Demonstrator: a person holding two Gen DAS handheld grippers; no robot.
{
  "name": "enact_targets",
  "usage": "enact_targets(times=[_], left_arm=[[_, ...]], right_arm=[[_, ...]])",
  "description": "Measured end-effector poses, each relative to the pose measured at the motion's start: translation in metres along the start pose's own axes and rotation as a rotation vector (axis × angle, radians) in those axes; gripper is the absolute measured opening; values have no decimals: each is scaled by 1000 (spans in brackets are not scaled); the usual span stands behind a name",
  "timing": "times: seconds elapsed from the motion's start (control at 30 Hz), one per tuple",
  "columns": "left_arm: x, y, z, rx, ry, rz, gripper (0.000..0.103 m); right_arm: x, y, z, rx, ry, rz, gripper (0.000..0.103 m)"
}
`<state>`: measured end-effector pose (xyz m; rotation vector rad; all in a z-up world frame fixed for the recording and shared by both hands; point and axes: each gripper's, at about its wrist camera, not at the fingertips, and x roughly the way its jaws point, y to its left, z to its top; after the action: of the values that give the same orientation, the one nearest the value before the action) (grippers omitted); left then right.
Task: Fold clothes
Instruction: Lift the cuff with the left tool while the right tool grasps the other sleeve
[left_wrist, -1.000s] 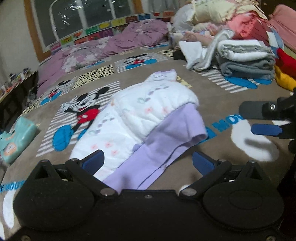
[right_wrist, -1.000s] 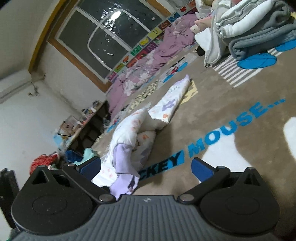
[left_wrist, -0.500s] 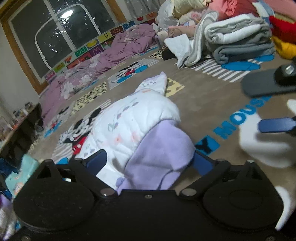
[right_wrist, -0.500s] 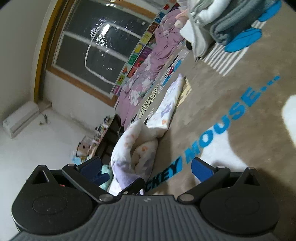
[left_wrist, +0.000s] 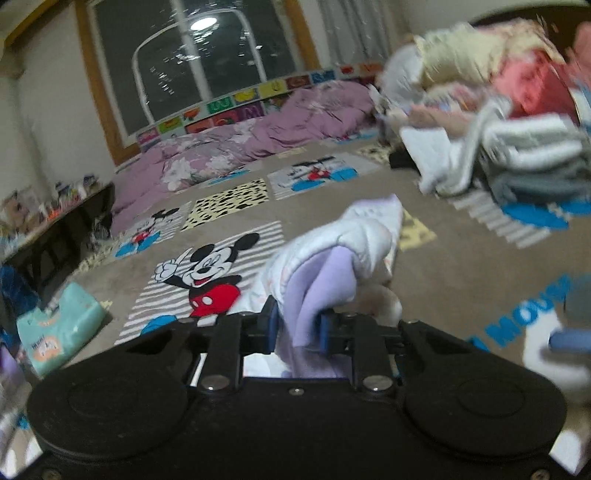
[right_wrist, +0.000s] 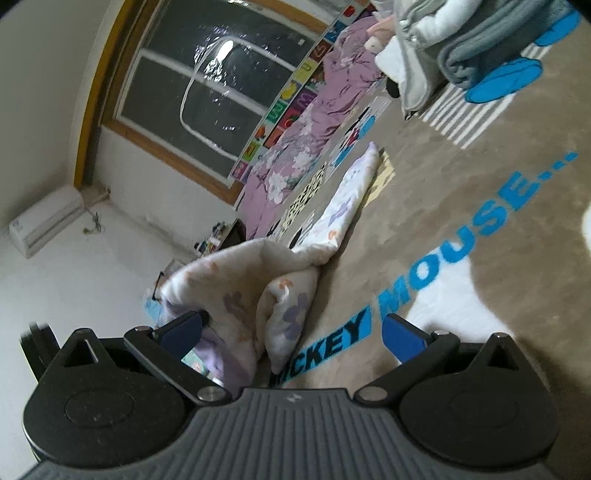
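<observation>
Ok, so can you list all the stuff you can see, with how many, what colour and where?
garment: one, white with pastel print and lilac lining, on the rug, near end lifted
rug: one, tan with cartoon mouse panels, covers the floor
quilt: one, purple floral, below the window
window: one, dark, wood-framed, back wall
folded pile: one, grey and white, far right
packet: one, mint green, left on the rug
air conditioner: one, white, on the wall
left gripper: black and blue, shut on the lilac lining
right gripper: black and blue, open beside the garment
</observation>
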<state>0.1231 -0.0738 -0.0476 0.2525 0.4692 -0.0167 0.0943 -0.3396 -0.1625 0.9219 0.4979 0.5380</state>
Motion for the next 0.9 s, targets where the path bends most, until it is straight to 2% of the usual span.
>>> enact_targets(times=[0.27,0.47,0.57,0.7,0.9], left_arm=[[14,77,8,-251,6,-4,19],[31,145,1,-461,17,-51,18],[44,174,-6,-552,30,-78,18],[59,209,-20,-640,48,-102,18],[83,255,-49,-794,72,-161,18]], right_arm=[[7,8,-6,-48,36,-17,103],[17,21,-23,-116,125,-50,103],[24,26,-29,-149,163,-80,103],[28,26,-32,-148,167,-105,103],[36,35,-36,-219,170,-159,103]])
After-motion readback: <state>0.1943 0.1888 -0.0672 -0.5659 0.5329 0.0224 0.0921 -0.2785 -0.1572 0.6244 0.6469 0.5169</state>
